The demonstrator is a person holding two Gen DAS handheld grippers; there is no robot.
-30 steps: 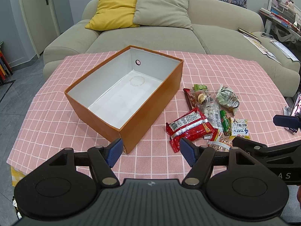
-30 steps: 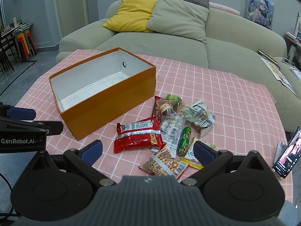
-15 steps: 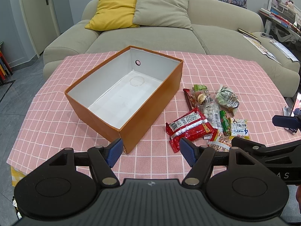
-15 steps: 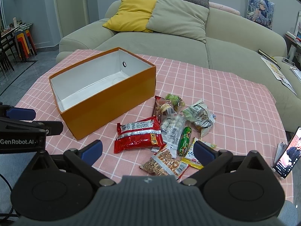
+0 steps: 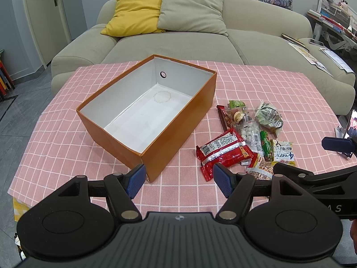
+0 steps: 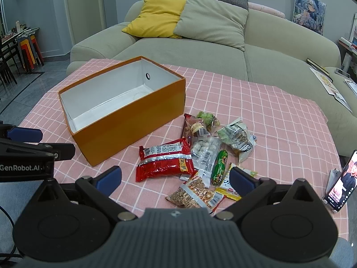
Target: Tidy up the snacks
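An open orange box (image 5: 185, 120) with a white, empty inside stands on the pink checked tablecloth (image 5: 67, 147); it also shows in the right wrist view (image 6: 133, 122). A pile of snack packets lies to its right: a red packet (image 5: 223, 153) (image 6: 165, 160), a green stick (image 6: 219, 164), a clear bag of white candies (image 6: 204, 150), a peanut packet (image 6: 196, 195) and a crumpled green-white bag (image 6: 237, 137). My left gripper (image 5: 178, 179) is open and empty at the box's near corner. My right gripper (image 6: 176, 177) is open and empty, just short of the pile.
A beige sofa (image 5: 178, 42) with a yellow cushion (image 5: 133, 13) and a grey one stands behind the table. A phone on a stand (image 6: 340, 183) sits at the table's right edge. Papers lie on the sofa's right arm (image 6: 330, 84).
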